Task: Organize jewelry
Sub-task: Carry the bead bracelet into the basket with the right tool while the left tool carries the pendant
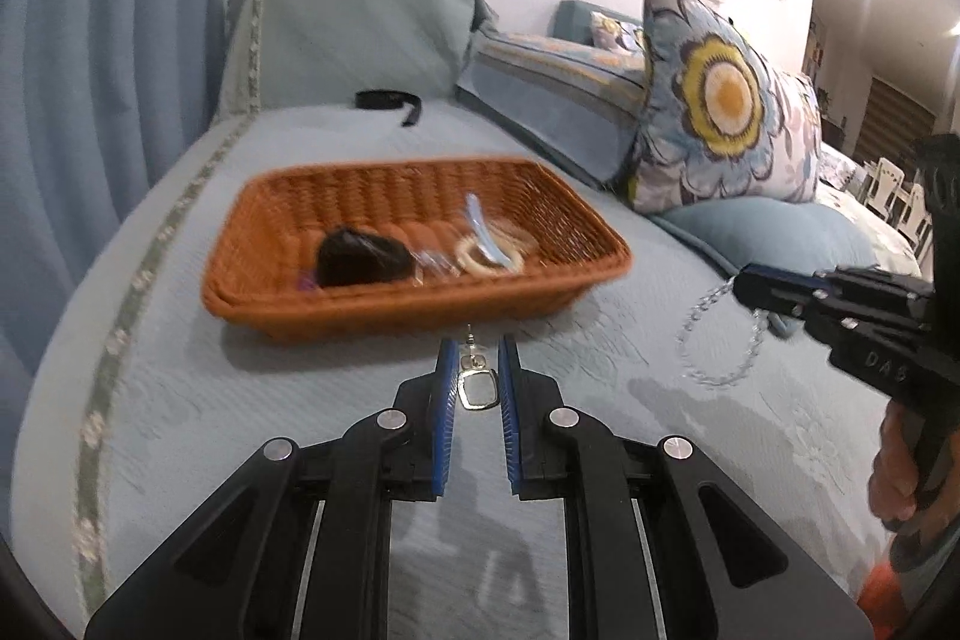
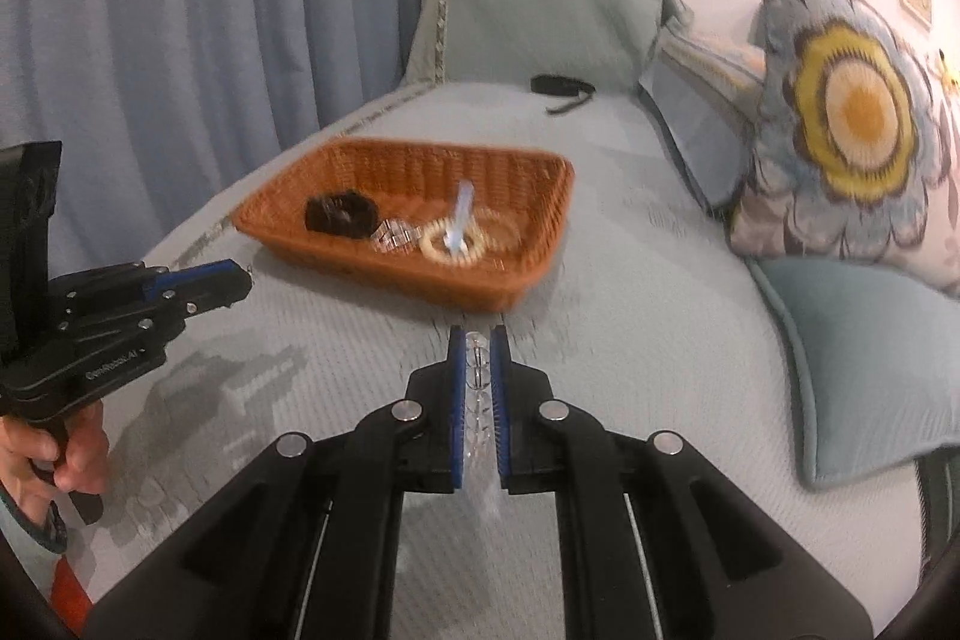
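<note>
We see our left gripper [image 1: 475, 358] held low over the pale blue bedspread [image 1: 336, 400], its blue-padded jaws narrowed around a small silver earring [image 1: 477, 388] with a squarish frame pendant; whether both pads actually press it we cannot tell. Just beyond its tips sits the orange wicker basket [image 1: 522, 280], which holds a black pouch-like item [image 1: 363, 256], a cream ring bracelet [image 1: 486, 259], a pale blue clip [image 1: 480, 226] and some clear pieces too blurred to name. To the right, our right gripper [image 2: 478, 340] has its jaws clamped on a clear crystal bead bracelet [image 1: 720, 340], whose loop hangs from the tips above the bedspread. A black strap [image 1: 390, 100] lies far off near the headboard cushion, and a floral pillow [image 1: 714, 100] leans at the right.
</note>
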A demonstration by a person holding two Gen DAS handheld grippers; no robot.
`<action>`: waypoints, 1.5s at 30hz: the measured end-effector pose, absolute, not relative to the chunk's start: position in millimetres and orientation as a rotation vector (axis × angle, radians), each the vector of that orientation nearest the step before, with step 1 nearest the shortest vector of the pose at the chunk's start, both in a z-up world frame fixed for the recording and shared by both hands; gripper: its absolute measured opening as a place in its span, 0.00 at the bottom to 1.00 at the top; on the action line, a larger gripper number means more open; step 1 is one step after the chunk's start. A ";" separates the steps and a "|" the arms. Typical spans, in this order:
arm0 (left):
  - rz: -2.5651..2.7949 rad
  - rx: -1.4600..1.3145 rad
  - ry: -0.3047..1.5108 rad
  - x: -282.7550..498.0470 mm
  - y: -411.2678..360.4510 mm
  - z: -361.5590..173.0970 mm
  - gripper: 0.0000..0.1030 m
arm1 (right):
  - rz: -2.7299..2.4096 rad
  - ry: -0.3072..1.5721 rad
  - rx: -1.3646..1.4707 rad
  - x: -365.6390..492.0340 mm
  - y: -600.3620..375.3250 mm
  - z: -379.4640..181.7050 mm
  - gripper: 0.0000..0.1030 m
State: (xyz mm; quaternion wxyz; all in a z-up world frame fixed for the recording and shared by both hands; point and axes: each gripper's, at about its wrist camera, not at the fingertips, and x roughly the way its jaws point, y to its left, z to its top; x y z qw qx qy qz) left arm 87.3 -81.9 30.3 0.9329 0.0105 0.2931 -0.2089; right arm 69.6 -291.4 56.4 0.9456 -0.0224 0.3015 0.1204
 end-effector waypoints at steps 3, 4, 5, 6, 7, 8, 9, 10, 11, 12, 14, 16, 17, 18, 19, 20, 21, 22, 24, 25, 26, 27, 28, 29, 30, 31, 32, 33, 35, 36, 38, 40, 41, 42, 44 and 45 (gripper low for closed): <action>-0.416 0.015 0.575 99.1 -72.4 42.9 0.11 | 0.250 0.583 -0.074 80.3 -279.7 74.2 0.06; -0.416 0.005 0.568 104.7 -68.7 47.1 0.11 | 0.254 0.569 -0.084 86.8 -274.7 81.9 0.06; -0.414 0.000 0.562 110.3 -66.6 50.7 0.11 | 0.258 0.559 -0.089 92.6 -270.6 87.8 0.06; -0.411 -0.004 0.556 116.8 -64.7 54.1 0.11 | 0.259 0.550 -0.095 98.9 -265.3 92.9 0.06; -0.408 -0.010 0.553 126.8 -62.6 57.9 0.11 | 0.261 0.543 -0.099 105.4 -260.5 97.3 0.06; -0.404 -0.016 0.553 133.6 -61.1 59.7 0.11 | 0.264 0.541 -0.098 111.8 -257.0 100.2 0.06; -0.398 -0.024 0.552 143.5 -58.8 62.1 0.11 | 0.273 0.542 -0.090 121.7 -252.7 103.5 0.06; -0.395 -0.032 0.551 153.1 -56.5 63.9 0.11 | 0.277 0.543 -0.086 128.4 -249.7 105.7 0.06; -0.390 -0.038 0.549 161.5 -55.4 65.0 0.11 | 0.281 0.543 -0.081 138.3 -244.2 107.6 0.06; -0.385 -0.041 0.550 168.4 -54.6 64.6 0.11 | 0.289 0.545 -0.077 146.5 -241.3 107.4 0.06; -0.376 -0.046 0.557 183.7 -54.1 62.1 0.11 | 0.297 0.559 -0.068 167.4 -232.4 104.5 0.06; -0.367 -0.047 0.568 199.3 -54.0 55.6 0.11 | 0.300 0.575 -0.069 184.1 -225.4 98.2 0.06; -0.362 -0.046 0.574 206.2 -54.0 52.1 0.11 | 0.296 0.585 -0.079 194.5 -220.4 92.7 0.06; -0.359 -0.048 0.579 211.5 -51.8 49.2 0.11 | 0.293 0.597 -0.084 204.0 -216.6 87.1 0.06; -0.357 -0.055 0.587 217.4 -50.6 45.7 0.11 | 0.295 0.614 -0.082 213.8 -213.6 80.5 0.06; -0.357 -0.068 0.595 224.0 -49.1 41.5 0.11 | 0.300 0.629 -0.077 221.2 -211.1 75.1 0.06; -0.356 -0.074 0.601 229.2 -48.4 37.7 0.11 | 0.303 0.647 -0.072 229.6 -208.9 68.7 0.06; -0.356 -0.075 0.606 232.5 -48.4 34.8 0.11 | 0.306 0.665 -0.066 237.9 -206.8 62.1 0.06; -0.356 -0.069 0.621 238.8 -50.4 26.4 0.11 | 0.299 0.693 -0.057 248.7 -206.1 51.1 0.06; -0.354 -0.063 0.625 240.6 -51.5 23.6 0.12 | 0.284 0.701 -0.053 252.5 -207.0 46.4 0.06; -0.351 -0.056 0.633 242.7 -52.7 19.8 0.12 | 0.270 0.703 -0.045 255.7 -209.2 42.8 0.06; -0.349 -0.055 0.639 243.2 -53.2 17.4 0.12 | 0.262 0.709 -0.035 257.4 -212.1 40.2 0.06; -0.351 -0.058 0.644 243.8 -53.5 15.3 0.12 | 0.256 0.719 -0.014 260.5 -216.4 37.2 0.07; -0.357 -0.064 0.647 244.3 -52.9 14.1 0.12 | 0.255 0.724 0.000 261.1 -219.4 35.9 0.07; -0.359 -0.068 0.646 243.3 -52.0 13.8 0.13 | 0.256 0.731 0.014 261.6 -223.0 34.5 0.07; -0.363 -0.073 0.643 242.4 -51.3 14.1 0.22 | 0.252 0.735 0.018 261.8 -225.3 34.1 0.09; -0.365 -0.078 0.640 240.7 -50.3 15.8 0.27 | 0.243 0.736 0.017 261.0 -228.1 33.4 0.11; -0.362 -0.079 0.632 238.8 -50.3 17.4 0.29 | 0.238 0.735 0.019 259.5 -231.1 33.1 0.13; -0.371 -0.085 0.621 233.7 -49.8 22.8 0.30 | 0.236 0.730 0.030 254.7 -237.1 34.6 0.17; -0.382 -0.096 0.616 230.1 -48.5 26.2 0.37 | 0.237 0.726 0.036 252.6 -239.7 36.3 0.18; -0.412 -0.130 0.594 219.5 -44.0 33.8 0.54 | 0.238 0.715 0.042 243.6 -244.3 40.6 0.31; -0.449 -0.164 0.566 205.3 -38.3 42.8 0.56 | 0.241 0.692 0.055 229.4 -248.9 47.8 0.46; -0.458 -0.174 0.554 198.6 -35.5 47.8 0.56 | 0.241 0.681 0.058 223.4 -250.5 51.3 0.52; -0.463 -0.180 0.542 192.3 -32.8 52.3 0.58 | 0.241 0.666 0.060 215.5 -252.2 55.4 0.52; -0.463 -0.186 0.513 175.5 -26.5 62.6 0.63 | 0.249 0.638 0.061 196.6 -254.1 64.6 0.52; -0.460 -0.184 0.501 167.4 -24.4 66.5 0.65 | 0.257 0.627 0.066 186.9 -255.2 68.3 0.52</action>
